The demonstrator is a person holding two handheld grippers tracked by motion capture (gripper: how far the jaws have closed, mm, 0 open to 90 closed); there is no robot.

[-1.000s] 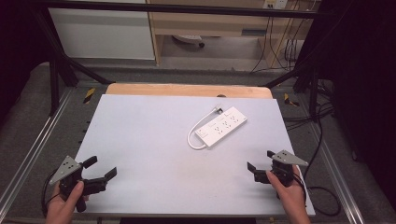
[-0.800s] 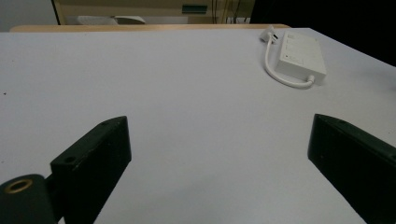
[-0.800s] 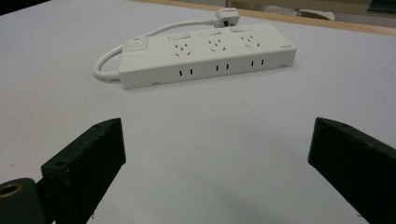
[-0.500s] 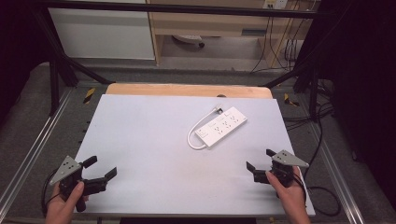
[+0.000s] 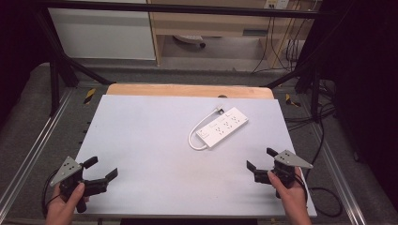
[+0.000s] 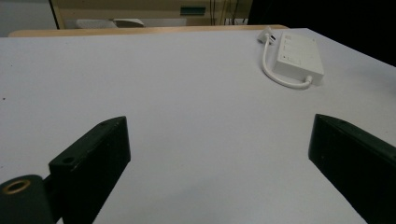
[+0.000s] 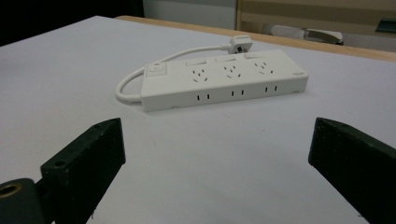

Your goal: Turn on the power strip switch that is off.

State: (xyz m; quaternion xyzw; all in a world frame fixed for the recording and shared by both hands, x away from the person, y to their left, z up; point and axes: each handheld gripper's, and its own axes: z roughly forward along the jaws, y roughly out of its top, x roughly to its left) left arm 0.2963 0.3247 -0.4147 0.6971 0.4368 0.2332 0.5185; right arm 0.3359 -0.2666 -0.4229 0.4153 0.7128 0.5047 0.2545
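Pale grey tabletop (image 5: 155, 140) with a wooden strip along its far edge. Left gripper (image 5: 101, 172) and right gripper (image 5: 261, 158) hover low over the near corners, both with jaws spread wide and empty. White plastic power strip with 3 sockets (image 5: 222, 127) lies flat ahead of the right gripper, its white cable (image 5: 197, 131) looped alongside

A pale grey table top (image 5: 155, 140) lies ahead of the gripper, with a wooden strip (image 5: 187, 90) along its far edge. Beyond stand a white cabinet (image 5: 103, 33) and a wooden desk (image 5: 211, 23). Cables (image 5: 281, 47) hang over the grey floor (image 5: 28, 117).
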